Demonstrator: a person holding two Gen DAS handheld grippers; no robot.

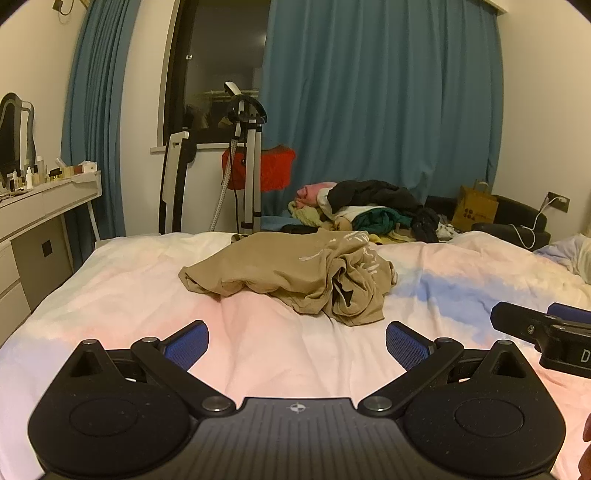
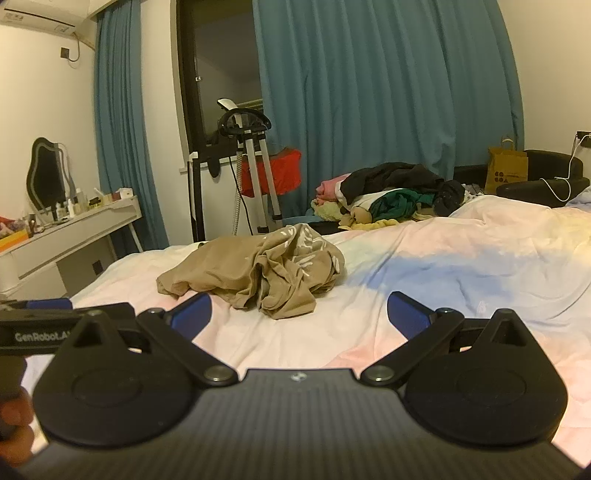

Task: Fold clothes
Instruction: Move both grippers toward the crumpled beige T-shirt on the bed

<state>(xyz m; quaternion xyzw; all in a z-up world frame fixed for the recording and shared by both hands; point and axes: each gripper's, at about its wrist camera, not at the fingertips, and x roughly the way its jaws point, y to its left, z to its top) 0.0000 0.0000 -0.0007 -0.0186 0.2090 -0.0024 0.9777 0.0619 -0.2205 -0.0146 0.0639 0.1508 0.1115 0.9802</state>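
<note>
Tan and crumpled, the shirt lies mid-bed on the pastel sheet, well ahead of both tools, with bare sheet all round it. The left gripper and right gripper are both spread wide, holding nothing, side by side over the near bed. Only the right view shows the wall air conditioner; a clothes pile sits past the far edge.

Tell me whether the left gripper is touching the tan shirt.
Apart. The left wrist view shows bare bedsheet between the open left gripper and the crumpled tan shirt.
</note>
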